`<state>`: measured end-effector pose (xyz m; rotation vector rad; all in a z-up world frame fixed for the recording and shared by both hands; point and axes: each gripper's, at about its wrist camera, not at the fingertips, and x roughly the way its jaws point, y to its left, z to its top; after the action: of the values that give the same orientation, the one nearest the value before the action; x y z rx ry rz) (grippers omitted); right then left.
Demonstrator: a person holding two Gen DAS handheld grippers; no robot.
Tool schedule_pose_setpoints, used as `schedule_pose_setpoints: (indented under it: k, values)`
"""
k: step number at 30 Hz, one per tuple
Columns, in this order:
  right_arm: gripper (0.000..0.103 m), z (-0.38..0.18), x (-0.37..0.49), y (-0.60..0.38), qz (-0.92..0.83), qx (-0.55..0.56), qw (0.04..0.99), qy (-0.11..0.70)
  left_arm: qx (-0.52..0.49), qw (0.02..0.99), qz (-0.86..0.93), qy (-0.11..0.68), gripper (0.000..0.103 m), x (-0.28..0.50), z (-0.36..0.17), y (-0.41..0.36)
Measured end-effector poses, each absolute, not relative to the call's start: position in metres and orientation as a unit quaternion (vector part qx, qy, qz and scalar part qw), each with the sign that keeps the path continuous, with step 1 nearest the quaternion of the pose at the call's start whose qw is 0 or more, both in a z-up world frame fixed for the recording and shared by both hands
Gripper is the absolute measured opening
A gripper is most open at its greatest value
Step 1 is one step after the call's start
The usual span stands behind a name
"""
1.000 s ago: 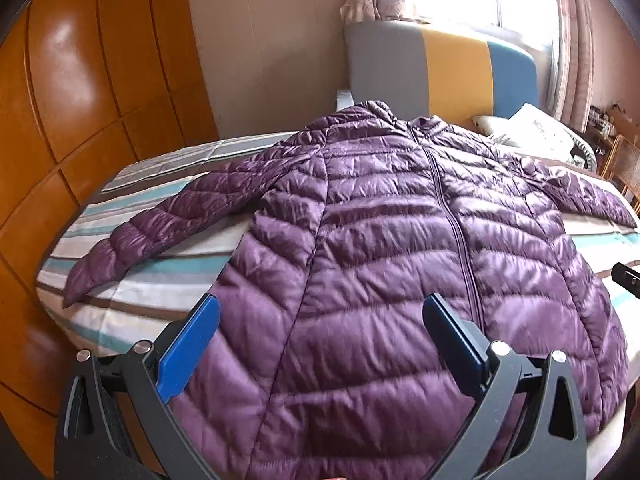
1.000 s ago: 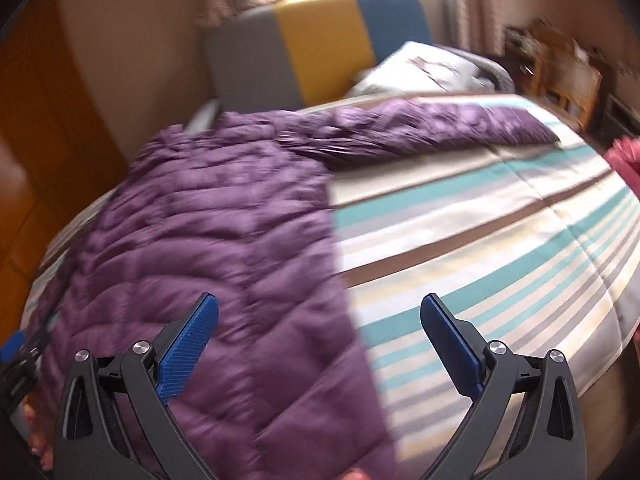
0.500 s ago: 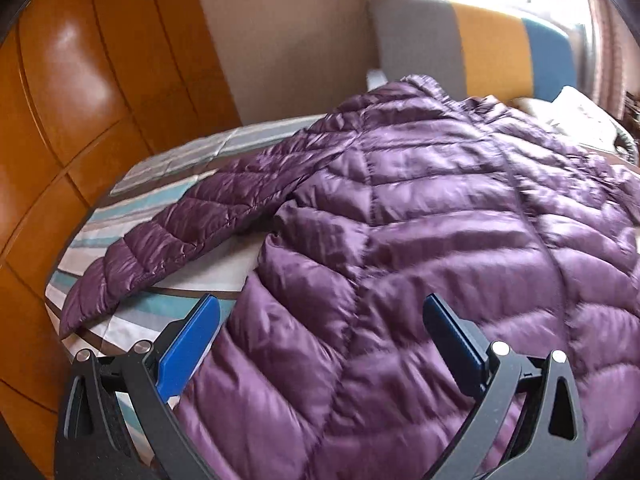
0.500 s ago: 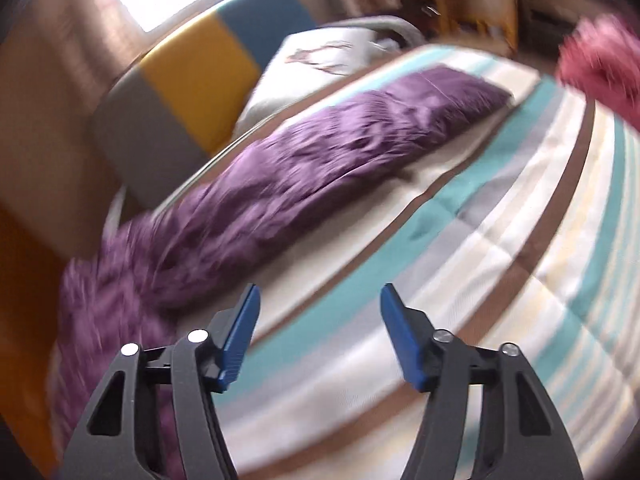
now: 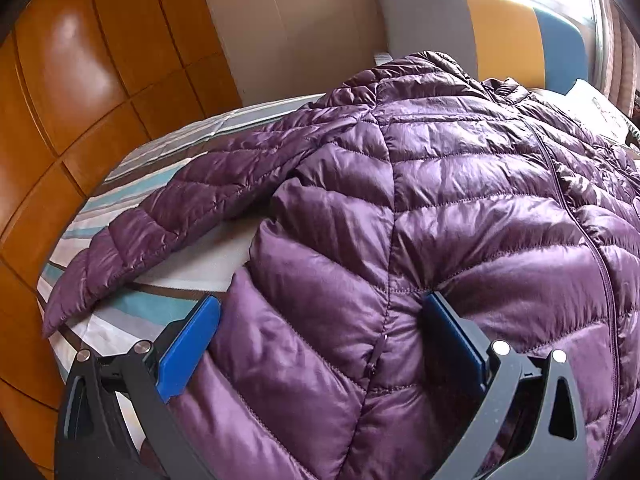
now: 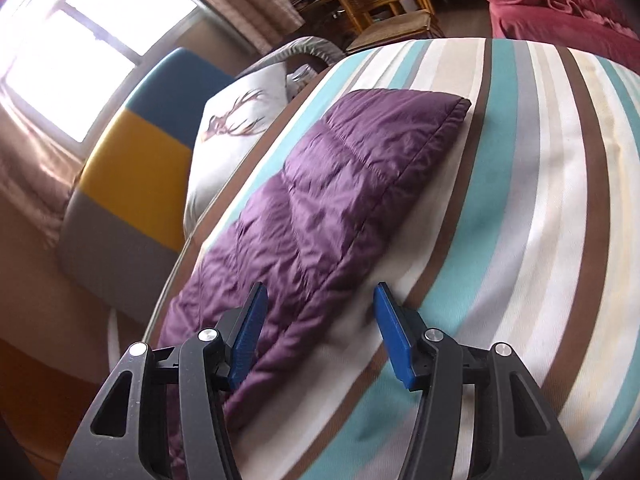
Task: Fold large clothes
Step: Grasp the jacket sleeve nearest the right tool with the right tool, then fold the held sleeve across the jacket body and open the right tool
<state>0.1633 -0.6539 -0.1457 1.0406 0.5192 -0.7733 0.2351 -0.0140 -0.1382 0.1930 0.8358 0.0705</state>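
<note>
a bed (image 6: 532, 184) with a striped cover fills both views, an orange wood panel wall (image 5: 80, 80) at 9 o'clock in the left view. the purple puffer jacket (image 5: 420, 200) lies spread flat on it. the left gripper (image 5: 320, 340) has its jaws wide apart, pressed down astride the jacket's side. the right gripper (image 6: 318, 332) has just been narrowing its jaws, now half open astride the sleeve (image 6: 340, 184), not pinching it.

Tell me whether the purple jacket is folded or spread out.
Spread out: the purple jacket lies flat on the striped bed, both sleeves stretched sideways, none folded in.
</note>
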Motion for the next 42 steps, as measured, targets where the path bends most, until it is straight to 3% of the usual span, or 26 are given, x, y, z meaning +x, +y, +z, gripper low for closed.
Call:
schedule_pose_setpoints:
  k: [6,11,16,27,42]
  values:
    - [0.041,-0.157,0.163,-0.685,-0.373,0.503,0.750,0.214,0.091,0.907,0.037,0.409,0.101,0.234,-0.141,-0.014]
    - [0.016,-0.167,0.147,-0.695,-0.364,0.528,0.743,0.195,0.088,0.903,0.041,0.418,0.101,0.237,-0.143,-0.014]
    - [0.008,-0.157,0.151,-0.687,-0.364,0.494,0.764,0.200,0.064,0.901,0.030,0.428,0.101,0.241,-0.144,-0.008]
    - [0.007,-0.083,0.218,-0.602,-0.342,0.236,0.871,0.263,0.065,0.904,0.032,0.422,0.101,0.239,-0.144,-0.009]
    - [0.006,-0.068,0.301,-0.368,-0.154,-0.019,0.938,0.309,0.036,0.903,0.016,0.428,0.101,0.240,-0.146,0.000]
